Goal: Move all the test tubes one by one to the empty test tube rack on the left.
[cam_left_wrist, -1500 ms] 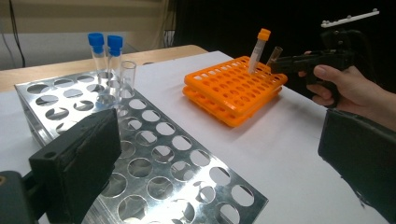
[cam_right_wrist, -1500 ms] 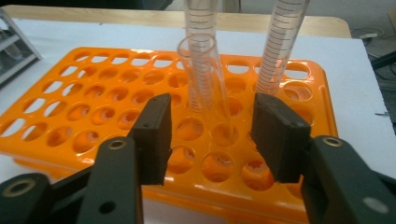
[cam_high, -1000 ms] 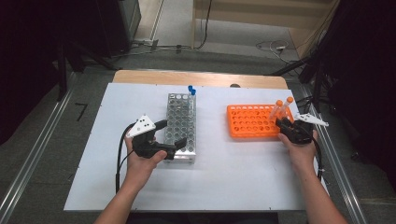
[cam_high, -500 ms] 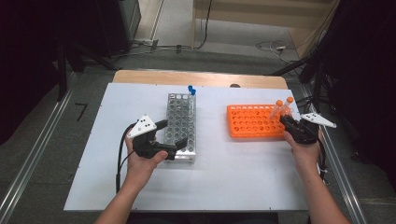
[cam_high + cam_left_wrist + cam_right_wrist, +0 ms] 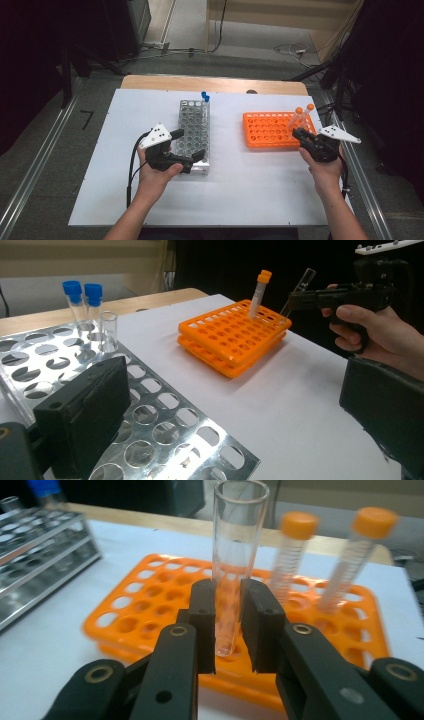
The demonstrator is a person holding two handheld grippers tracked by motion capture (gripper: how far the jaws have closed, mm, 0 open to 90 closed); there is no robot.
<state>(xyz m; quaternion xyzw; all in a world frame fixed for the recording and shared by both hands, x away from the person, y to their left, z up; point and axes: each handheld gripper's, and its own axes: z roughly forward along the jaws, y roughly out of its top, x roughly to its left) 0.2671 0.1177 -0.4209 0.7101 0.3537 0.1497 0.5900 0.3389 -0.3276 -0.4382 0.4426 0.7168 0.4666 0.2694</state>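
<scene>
You are holding an uncapped clear tube (image 5: 235, 555) in your right gripper (image 5: 229, 630), its two black jaws pressing on the tube's lower part from either side. The tube is standing nearly upright between them, its open mouth well above the jaw tips and its rounded bottom hanging just over the near holes of the orange rack (image 5: 150, 605); whether it is touching the rack, you cannot tell. Just behind it, to the right in the right gripper view, two orange-capped tubes (image 5: 295, 555) are leaning in the rack's far holes.

In the high view your right gripper (image 5: 302, 136) is sitting at the rack's (image 5: 265, 131) right end, beside those capped tubes (image 5: 296, 119).

Your left gripper (image 5: 186, 150) is resting at the near end of the metal rack (image 5: 192, 127), jaws standing apart on either side of that end; one jaw is lying against the perforated plate (image 5: 165, 415) in the left gripper view, the other off its edge, and they are clamping nothing. Two blue-capped tubes (image 5: 80, 302) and one uncapped clear tube are standing at the metal rack's far end. Both racks are sitting well apart on the white table (image 5: 240, 185).
</scene>
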